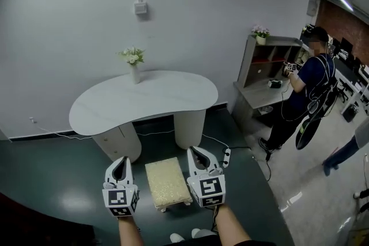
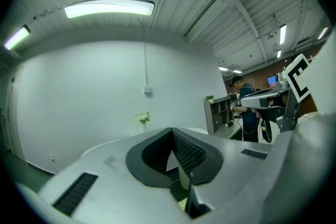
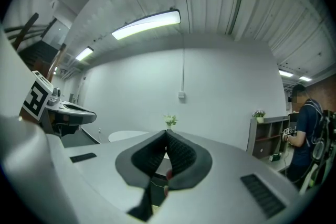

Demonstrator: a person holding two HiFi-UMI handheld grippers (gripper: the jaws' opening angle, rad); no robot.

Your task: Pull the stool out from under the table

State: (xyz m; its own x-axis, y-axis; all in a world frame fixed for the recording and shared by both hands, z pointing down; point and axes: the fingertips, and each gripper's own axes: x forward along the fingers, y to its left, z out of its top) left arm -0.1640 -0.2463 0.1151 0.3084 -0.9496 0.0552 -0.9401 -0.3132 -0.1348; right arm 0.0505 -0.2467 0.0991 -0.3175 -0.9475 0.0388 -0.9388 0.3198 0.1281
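The stool (image 1: 167,182), with a cream cushioned top and short white legs, stands on the dark floor in front of the white kidney-shaped table (image 1: 144,99), not under its top. My left gripper (image 1: 120,161) hangs just left of the stool and my right gripper (image 1: 195,152) just right of it. Both are shut, hold nothing and stand apart from the stool. In the left gripper view the left gripper (image 2: 171,131) points toward the wall with its jaws closed together. The right gripper (image 3: 167,132) shows the same in the right gripper view.
A vase of white flowers (image 1: 133,61) stands on the table's back edge. A white power strip (image 1: 226,156) and its cable lie on the floor right of the table leg. A person (image 1: 305,89) stands at a grey shelf desk (image 1: 262,75) at right.
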